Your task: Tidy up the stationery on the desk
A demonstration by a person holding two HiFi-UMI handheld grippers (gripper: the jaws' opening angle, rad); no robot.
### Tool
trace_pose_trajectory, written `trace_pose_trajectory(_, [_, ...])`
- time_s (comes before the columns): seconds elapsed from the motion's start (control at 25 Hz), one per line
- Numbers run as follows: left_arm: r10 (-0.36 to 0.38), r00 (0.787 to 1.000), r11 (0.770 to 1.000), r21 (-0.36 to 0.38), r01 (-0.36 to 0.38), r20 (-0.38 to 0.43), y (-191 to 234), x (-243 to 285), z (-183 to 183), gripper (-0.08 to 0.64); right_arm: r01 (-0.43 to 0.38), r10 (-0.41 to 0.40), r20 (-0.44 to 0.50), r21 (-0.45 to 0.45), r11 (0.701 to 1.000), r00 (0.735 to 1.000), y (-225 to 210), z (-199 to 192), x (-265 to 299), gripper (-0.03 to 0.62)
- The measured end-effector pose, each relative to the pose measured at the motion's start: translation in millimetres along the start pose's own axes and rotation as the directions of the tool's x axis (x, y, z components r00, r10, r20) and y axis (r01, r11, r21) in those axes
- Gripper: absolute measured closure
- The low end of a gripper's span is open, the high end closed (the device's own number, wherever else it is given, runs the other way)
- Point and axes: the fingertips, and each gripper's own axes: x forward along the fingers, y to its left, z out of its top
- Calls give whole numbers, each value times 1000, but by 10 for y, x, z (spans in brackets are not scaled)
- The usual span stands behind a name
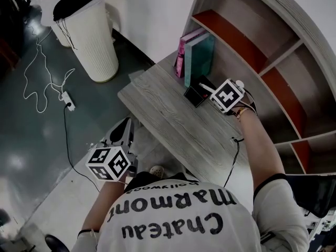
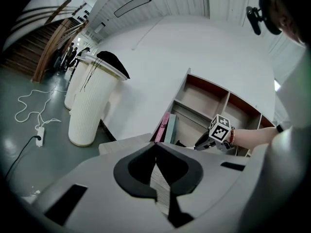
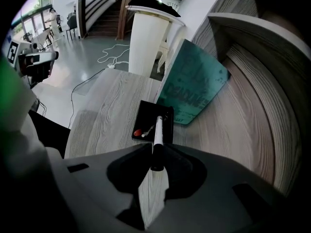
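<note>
Grey floor (image 1: 31, 140), curved shelf unit (image 1: 273, 62) and one wood-grain worktop (image 1: 168, 119) are recorded. Two white bins (image 1: 94, 35) are noted on the floor. Two books (image 1: 195, 56) (pink, teal) are stood on the worktop, with one black tray (image 3: 145, 115) beside them. One pen (image 3: 157, 137) is pinched by the right gripper (image 3: 156, 153), tip over the tray. The left gripper (image 2: 156, 147) is held pressed together, empty.

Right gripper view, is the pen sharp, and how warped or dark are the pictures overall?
Right gripper view: the pen and black holder are sharp, shelf boards bow from wide-angle distortion, corners go black. Left gripper view: same bowing and dark corners. Head view: dim, with pale glare on the floor.
</note>
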Motion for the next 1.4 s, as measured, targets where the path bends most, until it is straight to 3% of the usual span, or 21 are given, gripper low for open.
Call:
trace_pose_trajectory(0.8, [18,1000,1000,-6,-18,2,46,23,-12,545,-26,18,110,76,997,994,-63,288,61,509])
trace_pose_trajectory(1.4, [39,999,999,-12,-39,1,103,24,-19,545,-37,29,109,78,996,994,-68,358,182,514])
